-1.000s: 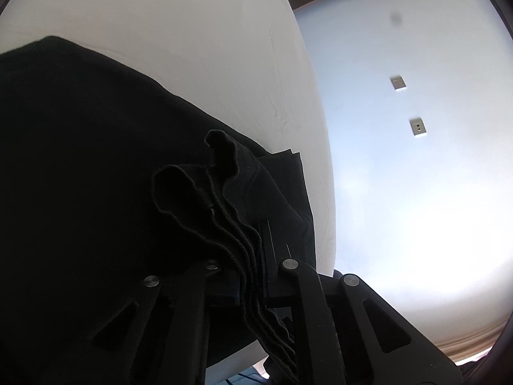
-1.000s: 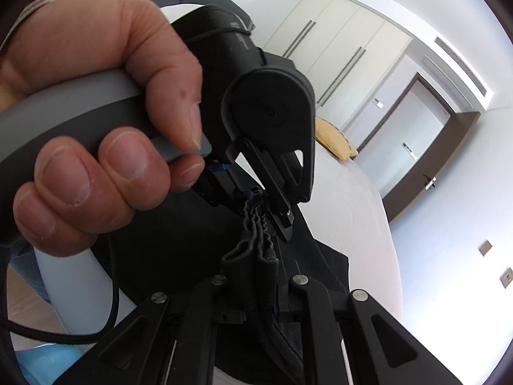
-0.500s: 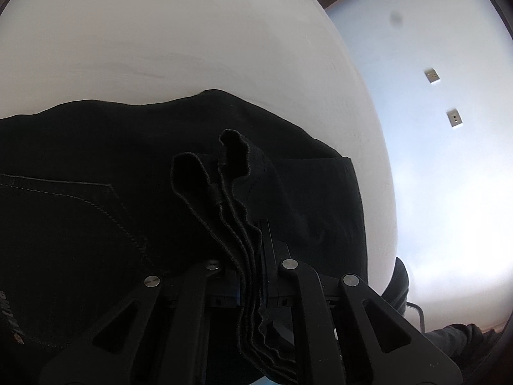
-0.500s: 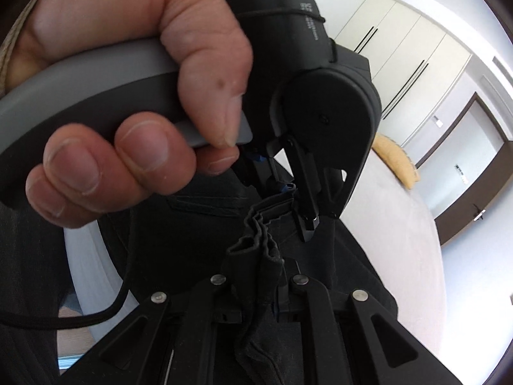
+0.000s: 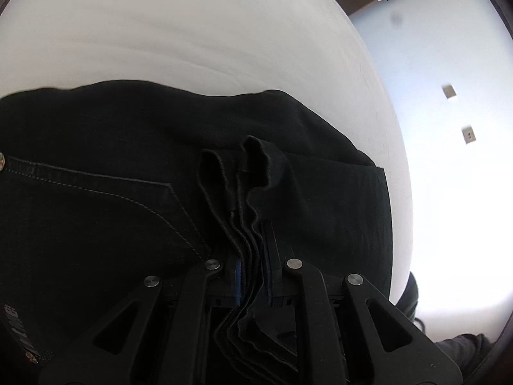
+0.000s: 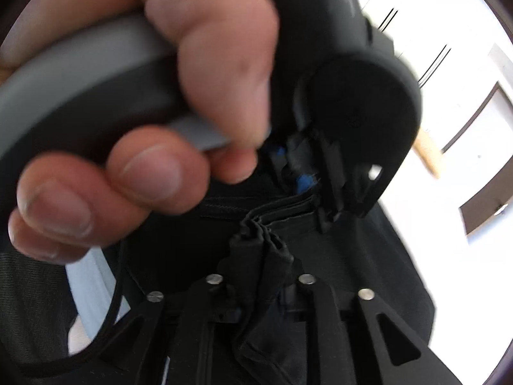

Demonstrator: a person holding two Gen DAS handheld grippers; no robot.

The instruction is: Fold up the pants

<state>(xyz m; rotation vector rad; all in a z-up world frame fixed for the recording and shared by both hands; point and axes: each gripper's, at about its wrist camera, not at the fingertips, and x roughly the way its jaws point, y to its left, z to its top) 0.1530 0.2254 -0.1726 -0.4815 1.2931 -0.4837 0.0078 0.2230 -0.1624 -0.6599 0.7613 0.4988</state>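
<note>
Black pants (image 5: 112,173) lie on a white bed (image 5: 192,32), with a stitched back pocket at the left. My left gripper (image 5: 251,256) is shut on several bunched layers of the pants' edge (image 5: 253,160). In the right wrist view my right gripper (image 6: 261,276) is shut on a bunch of the same black fabric (image 6: 263,234). The left gripper (image 6: 323,192) and the hand holding it (image 6: 134,147) fill the upper part of that view, very close, with the fabric stretched between the two grippers.
A pale wall with two small plates (image 5: 449,91) stands right of the bed. A dark door frame (image 6: 487,202) and white cupboards (image 6: 413,41) show behind. A yellow object (image 6: 426,154) lies on the far side of the bed.
Both grippers have carried the held edge over the pants; more of the pants and the back pocket fill the left view. The left hand has come closer to the right camera.
</note>
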